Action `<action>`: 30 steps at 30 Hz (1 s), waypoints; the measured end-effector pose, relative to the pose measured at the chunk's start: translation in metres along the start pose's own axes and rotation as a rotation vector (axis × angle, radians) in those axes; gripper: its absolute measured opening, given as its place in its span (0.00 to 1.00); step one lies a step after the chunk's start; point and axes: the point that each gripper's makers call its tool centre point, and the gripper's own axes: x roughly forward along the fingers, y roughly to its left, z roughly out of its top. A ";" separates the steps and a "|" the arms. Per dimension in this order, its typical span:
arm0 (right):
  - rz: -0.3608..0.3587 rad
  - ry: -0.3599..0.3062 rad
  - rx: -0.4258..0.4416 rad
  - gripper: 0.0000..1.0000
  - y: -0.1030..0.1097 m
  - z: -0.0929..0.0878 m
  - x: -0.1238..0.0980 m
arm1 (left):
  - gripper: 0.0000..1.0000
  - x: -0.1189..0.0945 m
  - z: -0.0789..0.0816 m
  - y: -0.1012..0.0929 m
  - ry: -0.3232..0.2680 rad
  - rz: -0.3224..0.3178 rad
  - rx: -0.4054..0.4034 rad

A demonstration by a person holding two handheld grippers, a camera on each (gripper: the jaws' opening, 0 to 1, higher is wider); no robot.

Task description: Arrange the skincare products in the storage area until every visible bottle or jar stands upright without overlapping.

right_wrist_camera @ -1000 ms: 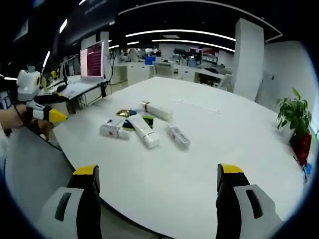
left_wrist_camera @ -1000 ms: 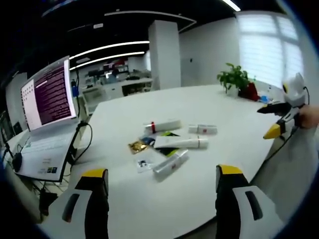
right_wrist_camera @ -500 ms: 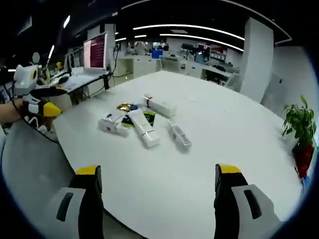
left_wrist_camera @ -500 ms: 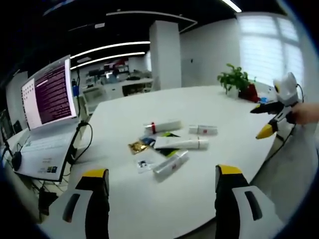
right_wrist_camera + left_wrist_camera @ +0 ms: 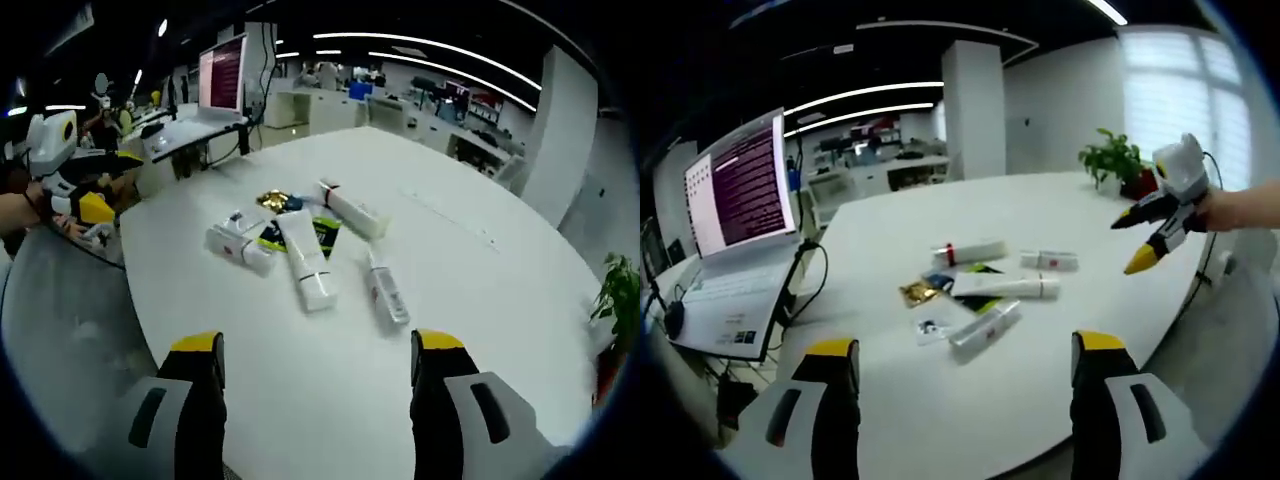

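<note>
Several white skincare tubes lie flat in a loose cluster on the white table. In the left gripper view I see a red-banded tube, a short tube, a long tube and a nearer tube. In the right gripper view the same ones are the red-banded tube, the long tube, the short tube and the leftmost tube. My left gripper is open at the table's edge and also appears as left gripper. My right gripper is open; it hovers as right gripper right of the cluster.
A gold sachet and dark and green packets lie among the tubes. An open laptop with cables stands at the left table end, seen as laptop. A potted plant stands at the far side.
My right gripper has come in over the table towards the tubes, and its view now looks down on them from closer. The left gripper and the tubes have stayed put.
</note>
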 end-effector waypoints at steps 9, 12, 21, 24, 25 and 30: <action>0.049 0.029 -0.023 0.75 -0.002 0.019 0.029 | 0.78 0.000 -0.005 0.006 0.007 0.020 -0.011; 0.054 0.050 -0.030 0.73 -0.005 0.023 0.040 | 0.80 0.000 -0.006 0.006 0.012 0.020 -0.003; 0.083 0.091 -0.036 0.68 -0.007 0.032 0.069 | 0.80 0.000 -0.006 0.005 0.024 0.029 -0.001; 0.098 0.083 -0.034 0.65 -0.009 0.040 0.083 | 0.80 0.000 -0.006 0.004 0.026 0.025 -0.001; 0.101 0.085 -0.036 0.63 -0.010 0.041 0.086 | 0.80 0.000 -0.006 0.004 0.026 0.026 -0.001; 0.112 0.110 -0.068 0.63 -0.010 0.047 0.104 | 0.80 0.000 -0.006 0.004 0.028 0.029 -0.009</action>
